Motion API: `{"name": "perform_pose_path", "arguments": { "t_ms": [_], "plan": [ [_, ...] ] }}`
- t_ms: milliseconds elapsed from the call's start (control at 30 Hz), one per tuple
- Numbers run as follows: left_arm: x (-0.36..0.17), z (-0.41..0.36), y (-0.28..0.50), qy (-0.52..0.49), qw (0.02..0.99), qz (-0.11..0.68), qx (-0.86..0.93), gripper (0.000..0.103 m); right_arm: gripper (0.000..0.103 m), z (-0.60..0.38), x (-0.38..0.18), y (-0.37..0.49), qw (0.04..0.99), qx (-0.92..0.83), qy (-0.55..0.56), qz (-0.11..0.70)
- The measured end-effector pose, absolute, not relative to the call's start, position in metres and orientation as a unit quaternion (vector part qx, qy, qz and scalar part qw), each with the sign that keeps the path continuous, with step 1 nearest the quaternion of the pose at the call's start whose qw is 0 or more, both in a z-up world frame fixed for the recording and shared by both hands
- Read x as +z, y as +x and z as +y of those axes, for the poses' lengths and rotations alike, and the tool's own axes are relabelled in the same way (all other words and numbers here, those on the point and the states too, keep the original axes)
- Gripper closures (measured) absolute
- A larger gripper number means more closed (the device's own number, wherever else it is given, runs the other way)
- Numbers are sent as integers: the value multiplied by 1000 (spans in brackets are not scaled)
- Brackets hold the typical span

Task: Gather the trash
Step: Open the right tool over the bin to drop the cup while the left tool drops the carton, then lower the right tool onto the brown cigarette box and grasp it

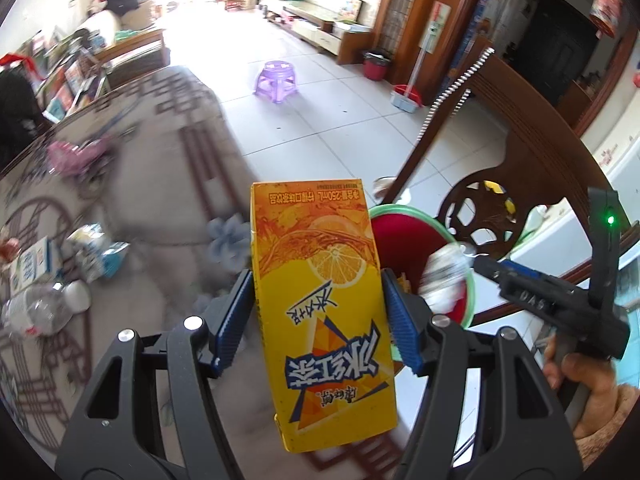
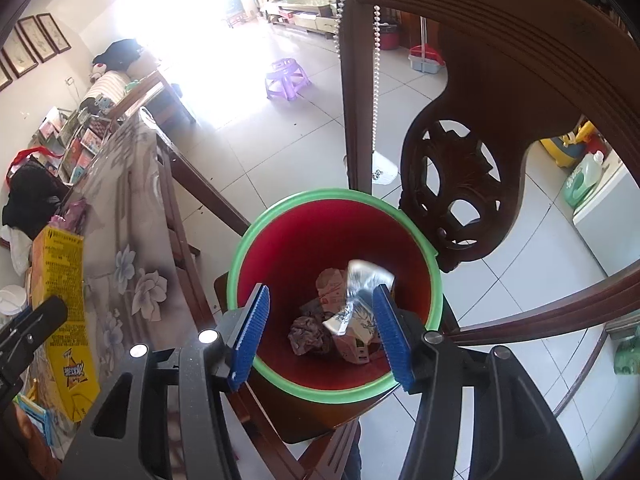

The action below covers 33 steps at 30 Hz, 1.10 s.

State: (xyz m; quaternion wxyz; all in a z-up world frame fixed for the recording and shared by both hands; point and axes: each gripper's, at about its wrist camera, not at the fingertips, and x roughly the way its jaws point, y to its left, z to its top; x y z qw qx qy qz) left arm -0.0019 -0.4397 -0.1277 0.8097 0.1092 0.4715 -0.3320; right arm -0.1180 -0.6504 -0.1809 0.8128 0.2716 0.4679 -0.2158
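Observation:
My left gripper point(image 1: 318, 304) is shut on a yellow iced-tea carton point(image 1: 320, 280) and holds it above the table edge, left of the bin. The carton also shows in the right wrist view point(image 2: 66, 320). A red bin with a green rim point(image 2: 240, 256) stands on a wooden chair seat. My right gripper point(image 2: 320, 328) is open over the bin's mouth. A crumpled silvery wrapper point(image 2: 360, 292) is in the air just inside the right finger, above the crumpled paper trash point(image 2: 308, 332) in the bin. The wrapper and bin rim point(image 1: 404, 210) also show in the left wrist view, blurred.
The table point(image 1: 160, 208) has a floral cloth with a clear bottle point(image 1: 36, 312), blue-white packets point(image 1: 96, 252) and a pink item point(image 1: 80, 156). A carved wooden chair back point(image 2: 460, 160) rises behind the bin. A purple stool point(image 2: 286, 80) stands on the tiled floor.

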Motion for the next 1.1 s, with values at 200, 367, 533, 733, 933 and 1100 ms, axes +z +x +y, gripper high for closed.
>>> {"name": "perform_pose_path", "arguments": {
  "t_ms": [200,367,533,733,933,1100],
  "plan": [
    [-138,-483,-10,133,782,474,-381,42,51,-669,-182,-139,801,-248,297,457],
    [-144,-516,-17,145,758,482,-415,42,51,-676,-178,-156,794,-269,309,448],
    [-138,-531,-20,148,758,469,-429,27,51,-671,-177,-165,791,-270,316,450],
    [-127,-505,-25,133,764,464,-428,27,51,-651,-169,-161,797,-260,309,449],
    [-120,-435,-22,85,790,480,-373,27,51,-622,-159,-143,811,-235,289,451],
    [-121,-369,-7,50,809,493,-314,27,51,-586,-154,-122,822,-206,269,458]
  ]
}}
